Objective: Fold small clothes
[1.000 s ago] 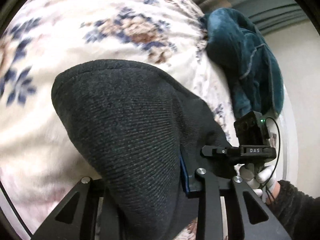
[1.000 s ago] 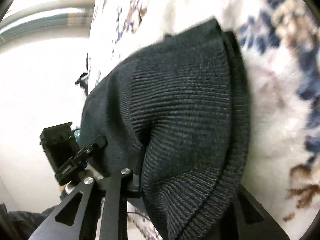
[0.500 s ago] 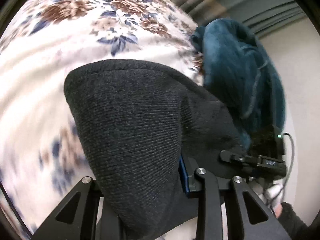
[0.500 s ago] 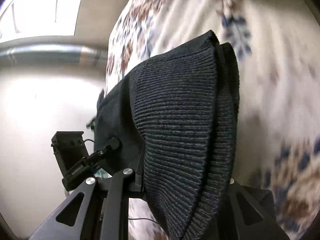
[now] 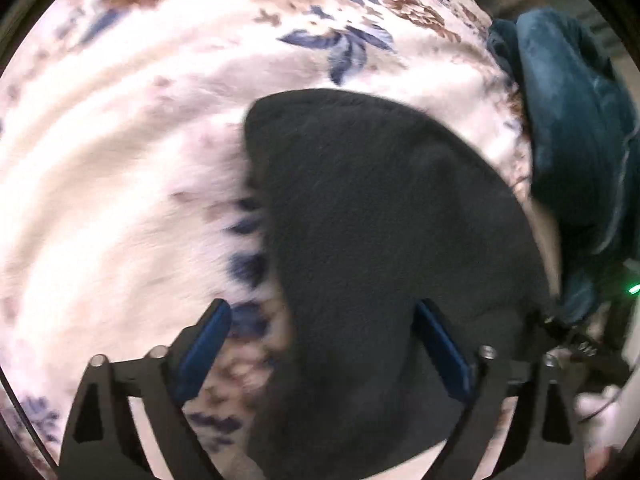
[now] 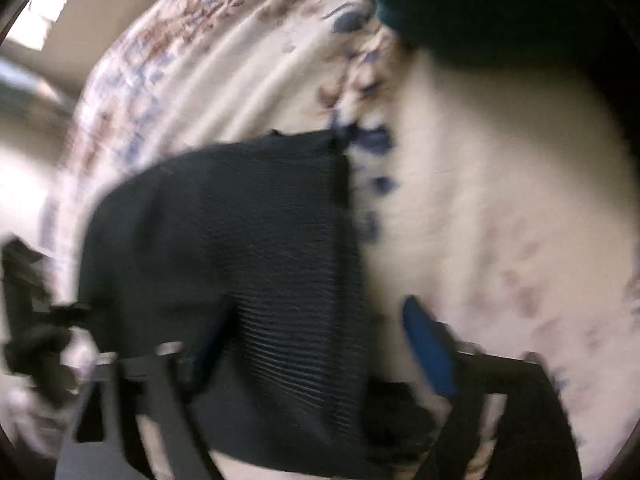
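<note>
A dark grey knitted garment [image 5: 384, 240] lies folded on a cream floral blanket [image 5: 120, 160]. My left gripper [image 5: 324, 336] is open, its blue-padded fingers [image 5: 204, 340] apart, with the garment lying between them near the right finger. The same garment shows in the right wrist view [image 6: 240, 248], its ribbed edge towards me. My right gripper [image 6: 320, 336] is open too, fingers spread on either side of the ribbed edge. Both views are motion-blurred.
A teal fleece garment [image 5: 576, 140] lies heaped at the far right of the blanket and shows at the top of the right wrist view [image 6: 480, 4]. The other gripper and a gloved hand [image 5: 596, 360] are at the right edge.
Both grippers were shut on the dark garment and held it up. Now both have opened, and the garment has dropped onto the blanket.
</note>
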The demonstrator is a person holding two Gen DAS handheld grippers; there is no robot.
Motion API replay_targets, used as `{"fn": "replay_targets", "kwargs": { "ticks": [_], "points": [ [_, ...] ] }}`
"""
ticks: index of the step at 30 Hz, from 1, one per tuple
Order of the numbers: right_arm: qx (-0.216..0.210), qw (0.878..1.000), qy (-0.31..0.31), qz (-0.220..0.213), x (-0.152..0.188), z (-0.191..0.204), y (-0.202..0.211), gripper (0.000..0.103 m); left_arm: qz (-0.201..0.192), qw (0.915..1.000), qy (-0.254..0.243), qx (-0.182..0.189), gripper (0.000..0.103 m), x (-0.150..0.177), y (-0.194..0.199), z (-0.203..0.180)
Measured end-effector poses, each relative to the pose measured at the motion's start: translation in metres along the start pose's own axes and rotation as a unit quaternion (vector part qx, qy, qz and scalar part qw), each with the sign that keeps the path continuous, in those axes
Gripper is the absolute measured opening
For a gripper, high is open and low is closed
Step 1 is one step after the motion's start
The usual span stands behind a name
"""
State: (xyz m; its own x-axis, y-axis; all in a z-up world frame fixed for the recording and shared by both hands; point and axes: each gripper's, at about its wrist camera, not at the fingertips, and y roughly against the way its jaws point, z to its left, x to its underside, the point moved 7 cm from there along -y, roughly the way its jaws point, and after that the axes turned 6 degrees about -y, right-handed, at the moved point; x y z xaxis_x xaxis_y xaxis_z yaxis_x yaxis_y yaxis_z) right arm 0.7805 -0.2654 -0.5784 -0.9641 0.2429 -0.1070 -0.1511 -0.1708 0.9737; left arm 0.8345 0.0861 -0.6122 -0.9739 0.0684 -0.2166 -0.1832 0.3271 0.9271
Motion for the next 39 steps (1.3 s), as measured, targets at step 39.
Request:
{"fn": "replay_targets", "kwargs": {
  "ticks": [39],
  "points": [
    [0.139,0.934,0.057,-0.323,0.311,0.105,0.569,0.099,-0.266,0.9425,-0.071,-0.190,0.098,0.287,0.488,-0.215]
  ]
}}
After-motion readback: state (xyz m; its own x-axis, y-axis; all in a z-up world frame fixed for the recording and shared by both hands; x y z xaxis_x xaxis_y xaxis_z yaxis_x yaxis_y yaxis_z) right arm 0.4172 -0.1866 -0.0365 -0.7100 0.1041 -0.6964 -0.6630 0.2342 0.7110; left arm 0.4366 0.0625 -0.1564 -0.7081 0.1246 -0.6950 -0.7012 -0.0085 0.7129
